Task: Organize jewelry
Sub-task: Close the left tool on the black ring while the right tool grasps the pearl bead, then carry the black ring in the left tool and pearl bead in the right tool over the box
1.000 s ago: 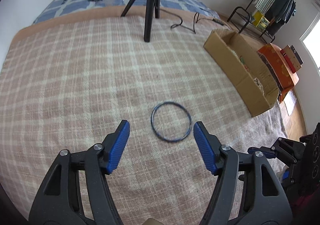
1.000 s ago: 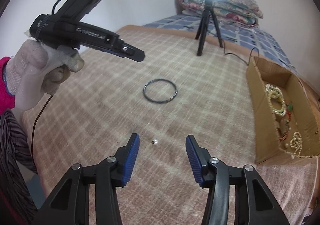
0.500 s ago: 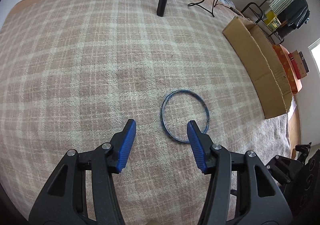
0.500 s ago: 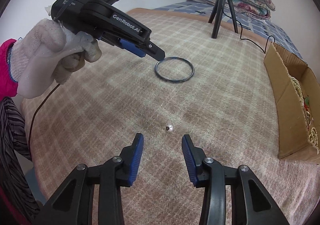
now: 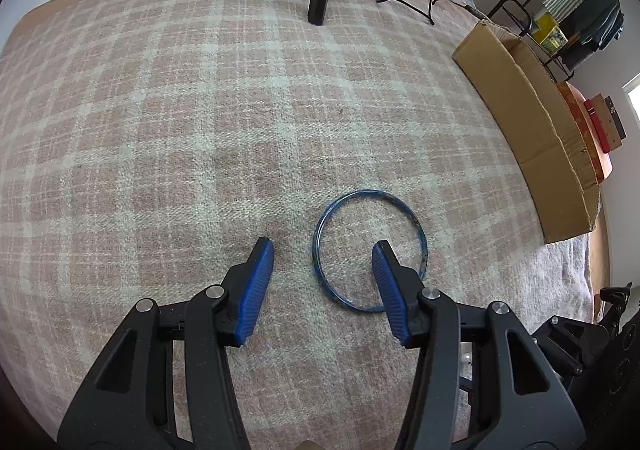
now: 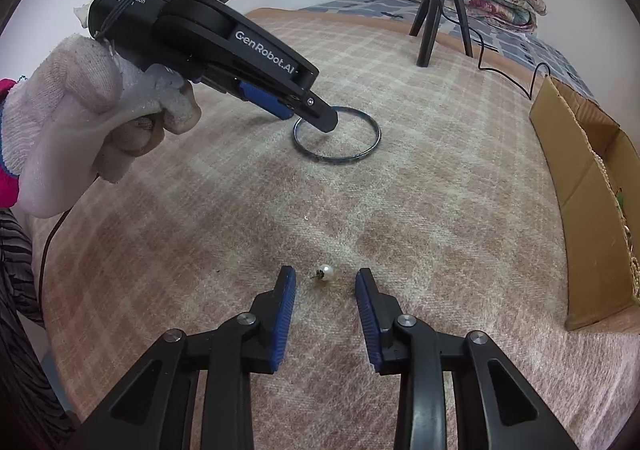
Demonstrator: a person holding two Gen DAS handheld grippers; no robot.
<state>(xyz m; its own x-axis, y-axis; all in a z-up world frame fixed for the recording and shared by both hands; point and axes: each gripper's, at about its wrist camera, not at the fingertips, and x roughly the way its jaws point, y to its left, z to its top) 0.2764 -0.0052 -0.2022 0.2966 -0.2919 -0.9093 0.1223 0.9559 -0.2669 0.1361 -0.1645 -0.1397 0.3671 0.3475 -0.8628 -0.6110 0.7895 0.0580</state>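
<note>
Closing in from both sides now. Nearest to the right wrist camera, the right hand-held gripper has the pearl earring between its blue pads, jaws closing but no pad touching it yet; the earring lies on the plaid blanket with its pearl toward the right pad and its dark post pointing left, long axis running straight across the gap. Over on the left, the left hand-held gripper is about half spread and closing too, its left finger outside the blue bangle and its right finger planted inside the ring, near rim between them, no pinch that I can see. The bangle lies flat on the bed. Farther right, the cardboard box sits open with beaded jewellery inside.
</note>
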